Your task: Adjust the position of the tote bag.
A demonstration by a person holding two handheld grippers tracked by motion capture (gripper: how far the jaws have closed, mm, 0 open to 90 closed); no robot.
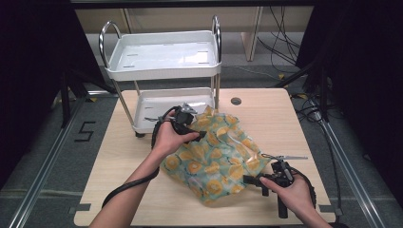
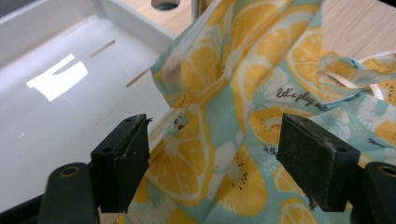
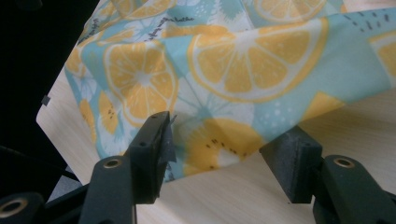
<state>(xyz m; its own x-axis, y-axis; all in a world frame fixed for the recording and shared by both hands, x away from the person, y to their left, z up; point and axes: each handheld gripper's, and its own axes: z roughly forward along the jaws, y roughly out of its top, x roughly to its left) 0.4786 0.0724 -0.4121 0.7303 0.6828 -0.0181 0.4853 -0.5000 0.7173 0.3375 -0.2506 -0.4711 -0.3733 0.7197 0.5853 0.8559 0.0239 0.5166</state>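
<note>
Tools (image 1: 202, 134) (image 1: 248, 179) gape beside lemon-print bag (image 1: 214, 159).

1 lemon-print bag (image 1: 216, 156); 1 white cart (image 1: 164, 66); 1 table (image 1: 266, 114); 2 tongs

A lab or recording studio: a bare wooden bench (image 1: 275, 118) at frame centre, black curtains at both sides, loose cables (image 1: 280, 33) at upper right, a taped floor mark (image 1: 85, 131) at left, a white cart (image 1: 161, 57) above.

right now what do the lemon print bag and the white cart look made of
Bag: probably thin coated fabric or plastic sheet, judging by its soft crumples and slight sheen. Cart: glossy white trays, painted metal or plastic, with bright reflections; its posts and handles look like chromed metal.
</note>
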